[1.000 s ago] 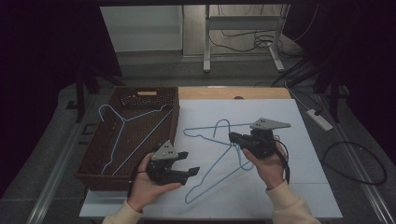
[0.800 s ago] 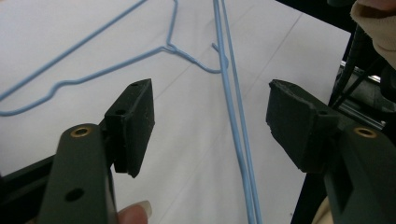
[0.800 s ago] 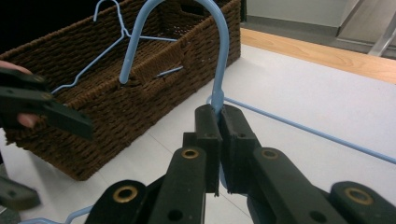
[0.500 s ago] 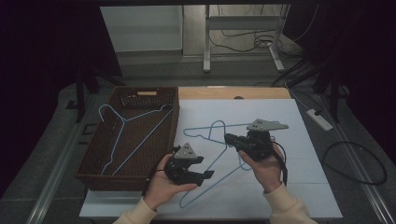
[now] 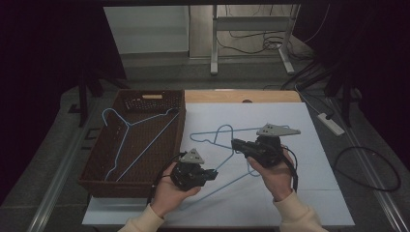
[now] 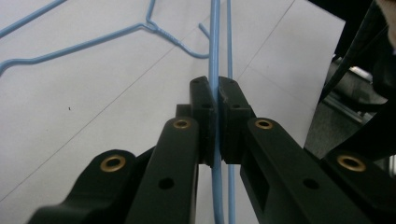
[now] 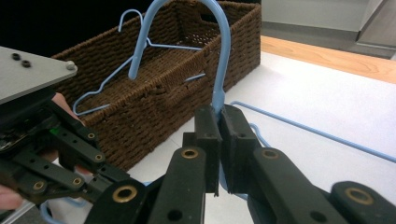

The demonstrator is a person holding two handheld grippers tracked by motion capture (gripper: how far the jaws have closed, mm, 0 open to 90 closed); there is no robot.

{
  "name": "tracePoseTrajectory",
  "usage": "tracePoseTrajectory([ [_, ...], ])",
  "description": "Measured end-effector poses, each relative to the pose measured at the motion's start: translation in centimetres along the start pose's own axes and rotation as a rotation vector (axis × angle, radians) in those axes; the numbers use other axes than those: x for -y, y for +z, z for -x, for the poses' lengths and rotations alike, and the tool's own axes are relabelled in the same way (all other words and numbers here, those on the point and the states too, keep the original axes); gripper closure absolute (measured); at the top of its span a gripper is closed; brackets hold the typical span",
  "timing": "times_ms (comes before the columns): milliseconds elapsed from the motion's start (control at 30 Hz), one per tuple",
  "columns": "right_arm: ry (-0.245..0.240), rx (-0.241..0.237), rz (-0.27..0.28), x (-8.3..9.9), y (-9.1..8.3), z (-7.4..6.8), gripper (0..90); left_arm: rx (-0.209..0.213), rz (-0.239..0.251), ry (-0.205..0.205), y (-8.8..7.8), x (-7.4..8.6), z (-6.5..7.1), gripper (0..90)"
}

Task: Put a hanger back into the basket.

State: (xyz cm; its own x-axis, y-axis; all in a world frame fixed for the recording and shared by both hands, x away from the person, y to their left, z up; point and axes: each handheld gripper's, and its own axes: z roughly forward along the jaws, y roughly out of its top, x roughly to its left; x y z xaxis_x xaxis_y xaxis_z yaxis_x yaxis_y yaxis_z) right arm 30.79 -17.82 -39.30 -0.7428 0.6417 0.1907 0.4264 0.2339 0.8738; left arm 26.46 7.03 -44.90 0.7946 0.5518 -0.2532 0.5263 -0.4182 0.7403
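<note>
From the high view, a blue wire hanger [image 5: 227, 145] lies on the white surface [image 5: 314, 193] to the right of a brown wicker basket [image 5: 96, 181], between the person's two hands. The left gripper [image 5: 211, 173] sits at the hanger's lower bar, near the basket's front corner; the right gripper [image 5: 235, 145] is at the hanger's neck, pointing left. A second blue hanger [image 5: 138, 140] lies inside the basket. The room is dim here, so the exact contact at the fingers is hard to make out from above.

In the left gripper view, the left gripper [image 6: 215, 100] has just been closing its fingers [image 6: 201, 116], and they now pinch a straight run of the hanger's wire [image 6: 214, 46], which runs up between the pads and on across the white surface [image 6: 70, 140]. A thinner blue line runs just beside it, perhaps its reflection or shadow edge.

In the right gripper view, the right gripper [image 7: 219, 123] has its fingers [image 7: 208, 135] pressed together on the base of the hanger's hook [image 7: 222, 51], which arches up in front of the basket [image 7: 154, 107]. The hanger in the basket [image 7: 135, 51] leans against its far wall. The left gripper [image 7: 56, 140] shows at the lower left, and one arm of the held hanger [image 7: 317, 133] runs off across the surface to the right.
</note>
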Motion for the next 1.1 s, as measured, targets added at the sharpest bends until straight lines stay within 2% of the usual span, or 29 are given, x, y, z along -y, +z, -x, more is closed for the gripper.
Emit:
tracePoseTrajectory([
  [200, -0.02, -0.001, 0.035, 0.0, -0.7, 0.0, 83.7, -0.011, 0.045, -0.014, -0.8, -0.2, 0.3, 87.1],
  [433, -0.068, 0.012, 0.099, 1.0, -2.5, 0.7, 50.9, 0.001, 0.07, -0.027, -1.7, -0.2, 0.3, 87.1],
  [533, -0.078, 0.027, 0.114, 1.9, -3.4, 1.2, 43.5, 0.012, 0.083, -0.034, -2.2, -0.2, 0.3, 87.1],
  [633, -0.085, 0.049, 0.116, 2.9, -4.3, 1.8, 38.9, 0.011, 0.1, -0.039, -2.7, -0.3, 0.3, 87.1],
  [800, -0.105, 0.067, 0.104, 4.4, -5.1, 2.7, 36.4, -0.001, 0.135, -0.055, -3.9, -0.4, 0.0, 87.1],
  [1100, -0.083, 0.109, 0.085, 6.8, -5.9, 4.7, 32.9, 0.002, 0.207, -0.062, -7.0, -0.5, -0.8, 87.1],
])
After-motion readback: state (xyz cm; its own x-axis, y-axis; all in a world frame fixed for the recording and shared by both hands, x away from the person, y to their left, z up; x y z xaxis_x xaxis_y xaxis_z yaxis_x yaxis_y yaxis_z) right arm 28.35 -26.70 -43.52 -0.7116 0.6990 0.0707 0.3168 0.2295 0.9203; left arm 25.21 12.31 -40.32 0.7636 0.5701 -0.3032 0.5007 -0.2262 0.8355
